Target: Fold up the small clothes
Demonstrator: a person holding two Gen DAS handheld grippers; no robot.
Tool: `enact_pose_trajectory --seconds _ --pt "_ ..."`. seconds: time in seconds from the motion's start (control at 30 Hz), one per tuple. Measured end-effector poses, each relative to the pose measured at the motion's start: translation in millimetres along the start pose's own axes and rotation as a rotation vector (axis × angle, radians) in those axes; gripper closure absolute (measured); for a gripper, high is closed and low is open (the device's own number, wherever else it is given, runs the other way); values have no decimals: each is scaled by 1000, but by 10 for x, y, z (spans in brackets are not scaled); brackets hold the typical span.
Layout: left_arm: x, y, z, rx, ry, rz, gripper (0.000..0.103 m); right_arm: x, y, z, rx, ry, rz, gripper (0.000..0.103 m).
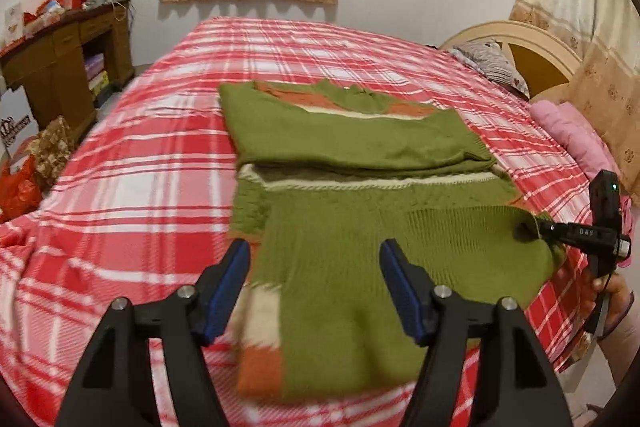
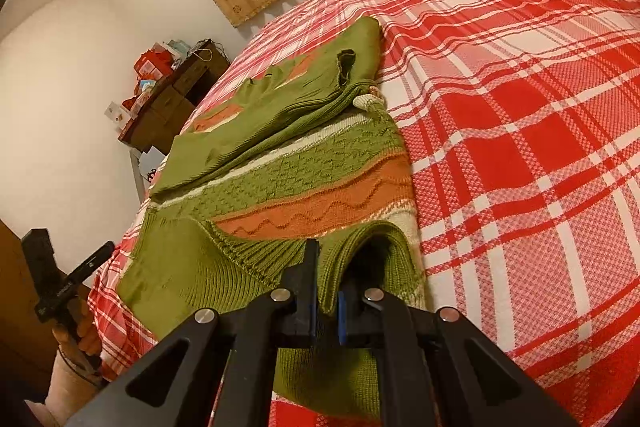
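Note:
A green knit sweater [image 1: 360,227] with orange and cream bands lies partly folded on the red plaid bed; it also shows in the right wrist view [image 2: 280,171]. Its sleeves are folded across the chest. My left gripper [image 1: 314,259] is open and empty, hovering just above the sweater's near hem. My right gripper [image 2: 326,267] is shut on the sweater's ribbed hem corner, with fabric pinched between the blue pads. In the left wrist view the right gripper [image 1: 536,227] grips that corner at the sweater's right edge.
The red plaid bedspread [image 1: 140,167] covers the bed. A wooden cabinet [image 1: 60,67] with clutter stands at the left. Pink bedding [image 1: 568,131], a pillow [image 1: 492,63] and the headboard [image 1: 532,43] are at the right. Bags [image 1: 24,183] sit on the floor left.

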State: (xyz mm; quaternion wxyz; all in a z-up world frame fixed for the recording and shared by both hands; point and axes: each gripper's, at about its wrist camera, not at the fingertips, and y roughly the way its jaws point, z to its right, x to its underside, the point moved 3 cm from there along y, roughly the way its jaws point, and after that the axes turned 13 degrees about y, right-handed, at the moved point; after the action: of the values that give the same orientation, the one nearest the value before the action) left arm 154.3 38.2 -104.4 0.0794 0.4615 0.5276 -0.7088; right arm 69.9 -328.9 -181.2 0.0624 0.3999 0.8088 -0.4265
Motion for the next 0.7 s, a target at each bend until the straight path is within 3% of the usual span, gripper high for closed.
enact_pose_trajectory --seconds 0.1,0.23,0.33,0.37,0.4,0.47,0.57,0.67,0.7 --pt "-29 199 6 21 -18 -30 39 6 3 -7 2 0 1 96" --pt "17 415 -48 -11 -48 -93 39 7 7 -5 -3 1 1 96" --pt "50 402 -47 -6 -53 -85 40 -5 13 3 -9 7 -6 96" --pt "57 382 -36 -2 -51 -83 47 -11 13 7 -11 10 -9 96" --pt "64 368 -24 7 -51 -81 65 -15 15 10 -14 14 -13 96" --pt "83 355 -15 20 -54 -86 91 -20 16 22 -19 21 -16 96" --pt "84 378 1 22 -48 -82 90 -15 13 33 -28 29 -15 96" --pt "52 459 -36 14 -65 -95 77 -11 14 52 -37 41 -11 96" --pt "30 473 -33 27 -70 -95 67 -8 11 56 -41 45 -11 96"
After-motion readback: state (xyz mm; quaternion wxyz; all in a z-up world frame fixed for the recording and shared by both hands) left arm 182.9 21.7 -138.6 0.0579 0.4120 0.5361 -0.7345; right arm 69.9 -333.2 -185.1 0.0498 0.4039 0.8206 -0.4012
